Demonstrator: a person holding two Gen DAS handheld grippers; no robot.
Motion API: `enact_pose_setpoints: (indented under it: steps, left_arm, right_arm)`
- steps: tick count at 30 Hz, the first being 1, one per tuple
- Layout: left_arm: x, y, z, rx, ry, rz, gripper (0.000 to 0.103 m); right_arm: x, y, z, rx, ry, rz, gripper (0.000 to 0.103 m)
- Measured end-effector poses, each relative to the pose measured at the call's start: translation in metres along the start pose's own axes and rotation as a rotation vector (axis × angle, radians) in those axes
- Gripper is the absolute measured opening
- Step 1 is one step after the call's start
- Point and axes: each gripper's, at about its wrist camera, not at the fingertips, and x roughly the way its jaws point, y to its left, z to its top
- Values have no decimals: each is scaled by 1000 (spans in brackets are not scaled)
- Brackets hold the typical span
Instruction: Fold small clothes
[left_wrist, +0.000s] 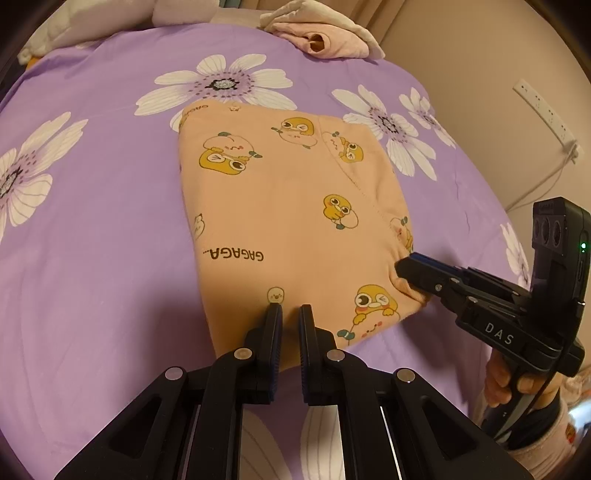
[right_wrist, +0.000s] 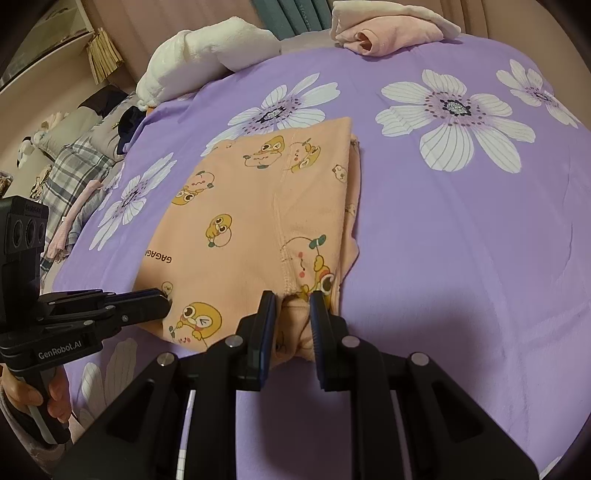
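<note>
One folded peach garment (left_wrist: 291, 221) | long axis away from grippers | flat on purple bedsheet (left_wrist: 92, 240)

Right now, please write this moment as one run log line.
left tool: open, near hem | right tool: gripping peach garment corner | purple bedsheet

The folded garment (left_wrist: 291, 221) lay mid-frame on the bedspread (left_wrist: 103, 221). The left gripper (left_wrist: 290, 314) sat at its lower edge, the right gripper (left_wrist: 404, 264) at its lower-right corner. A clothes pile (left_wrist: 325, 33) lay at the upper edge.
</note>
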Motion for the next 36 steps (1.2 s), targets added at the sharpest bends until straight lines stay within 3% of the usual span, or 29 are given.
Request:
enact_pose_setpoints:
  steps: [23,34,36]
  left_arm:
    - [-1,4,-9,-13,1,-14,4]
    - [-20,11,-16,-18,-2,-35,4]
    - [-26,14,-16,-20,-9,-39,4]
  right_arm:
    - [-1,-4,-2,7,37,-8,20]
    - [-6,-2,-4,-1,54,-35,20]
    - [-10,-2,-3,-1,57,-48,24]
